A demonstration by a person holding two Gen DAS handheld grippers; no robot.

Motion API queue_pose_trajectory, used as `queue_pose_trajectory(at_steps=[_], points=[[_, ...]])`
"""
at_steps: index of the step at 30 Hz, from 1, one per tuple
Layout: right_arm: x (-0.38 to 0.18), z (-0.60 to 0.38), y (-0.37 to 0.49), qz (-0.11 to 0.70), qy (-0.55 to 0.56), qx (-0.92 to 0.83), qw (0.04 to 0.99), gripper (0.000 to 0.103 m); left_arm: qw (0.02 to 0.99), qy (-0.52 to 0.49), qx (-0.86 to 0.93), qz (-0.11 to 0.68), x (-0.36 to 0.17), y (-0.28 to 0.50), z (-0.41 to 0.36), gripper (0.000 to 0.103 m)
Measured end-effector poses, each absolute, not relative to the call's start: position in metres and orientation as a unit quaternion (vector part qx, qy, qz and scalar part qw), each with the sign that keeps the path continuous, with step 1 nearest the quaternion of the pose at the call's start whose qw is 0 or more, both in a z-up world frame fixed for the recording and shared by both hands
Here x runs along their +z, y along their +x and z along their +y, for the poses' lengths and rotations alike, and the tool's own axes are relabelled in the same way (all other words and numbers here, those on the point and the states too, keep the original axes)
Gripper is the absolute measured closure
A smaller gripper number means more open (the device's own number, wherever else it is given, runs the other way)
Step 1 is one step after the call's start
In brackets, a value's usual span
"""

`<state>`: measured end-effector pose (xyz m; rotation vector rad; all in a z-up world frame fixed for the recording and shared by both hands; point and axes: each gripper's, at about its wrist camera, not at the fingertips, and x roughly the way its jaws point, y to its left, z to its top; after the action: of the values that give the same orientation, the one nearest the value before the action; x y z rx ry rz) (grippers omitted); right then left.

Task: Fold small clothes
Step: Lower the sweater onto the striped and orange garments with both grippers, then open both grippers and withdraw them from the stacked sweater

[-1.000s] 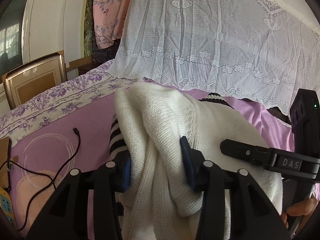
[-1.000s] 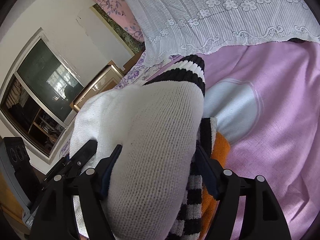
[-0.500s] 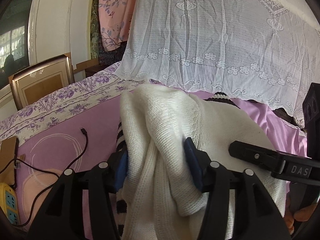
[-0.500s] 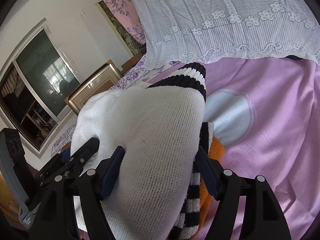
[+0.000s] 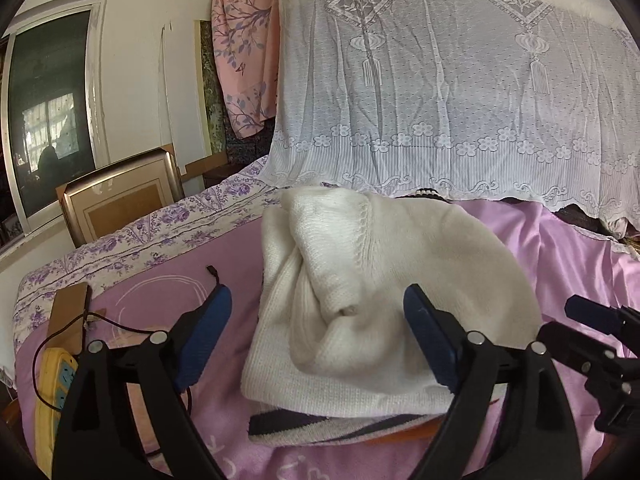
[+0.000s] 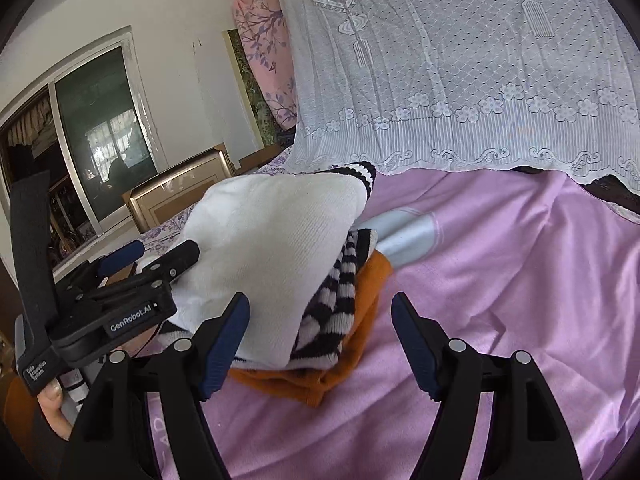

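Note:
A folded cream knit sweater (image 5: 380, 300) lies on top of a black-and-white striped garment (image 6: 336, 300) and an orange garment (image 6: 360, 344) on the pink bed sheet (image 6: 520, 280). My left gripper (image 5: 316, 332) is open, its blue pads on either side of the sweater's near end, not touching it. My right gripper (image 6: 320, 340) is open and empty just in front of the pile's near right corner. The left gripper also shows in the right wrist view (image 6: 152, 256), beside the sweater (image 6: 272, 248).
A white lace cover (image 5: 460, 100) hangs over bedding at the back. A black cable (image 5: 120, 324) and a yellow power strip (image 5: 56, 392) lie on the bed's left part. A chair (image 5: 120, 200) stands beside the bed, by a window (image 5: 44, 120).
Both grippers have opened and let go of the cream sweater. It now rests on the pile, and both grippers have drawn back from it.

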<state>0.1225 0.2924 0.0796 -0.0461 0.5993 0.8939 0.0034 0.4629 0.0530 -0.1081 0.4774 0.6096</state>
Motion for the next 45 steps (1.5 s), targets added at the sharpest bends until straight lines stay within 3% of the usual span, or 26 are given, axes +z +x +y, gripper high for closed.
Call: queue_pose_trajectory(at_steps=[12,15,19,23,28,35,41,45], points=[[0.071,0.288,0.117,0.302,0.01,0.399,0.866,0.028,0.908,-0.113,0.316,0.251,0.024,-0.033,0.457,0.017],[0.063,0.309,0.128,0.328,-0.02,0.382,0.864,0.028,0.909,-0.111,0.321,0.242,0.022,-0.043,0.453,0.014],[0.05,0.31,0.135,0.334,-0.043,0.354,0.872,0.015,0.908,-0.131,0.3,0.263,0.011,-0.035,0.461,0.012],[0.048,0.299,0.136,0.341,-0.022,0.356,0.87,0.016,0.912,-0.12,0.293,0.261,0.008,-0.032,0.455,0.012],[0.059,0.273,0.093,0.291,-0.03,0.356,0.887,0.016,0.911,-0.093,0.324,0.24,0.011,-0.045,0.44,0.013],[0.074,0.247,0.039,0.247,-0.028,0.35,0.903,0.003,0.893,-0.113,0.387,0.201,0.012,-0.112,0.415,0.006],[0.088,0.218,0.017,0.225,-0.023,0.369,0.901,0.003,0.878,-0.159,0.42,0.164,0.019,-0.16,0.393,0.005],[0.09,0.218,0.009,0.228,-0.038,0.399,0.888,0.003,0.882,-0.071,0.426,0.188,0.04,-0.132,0.372,0.005]])
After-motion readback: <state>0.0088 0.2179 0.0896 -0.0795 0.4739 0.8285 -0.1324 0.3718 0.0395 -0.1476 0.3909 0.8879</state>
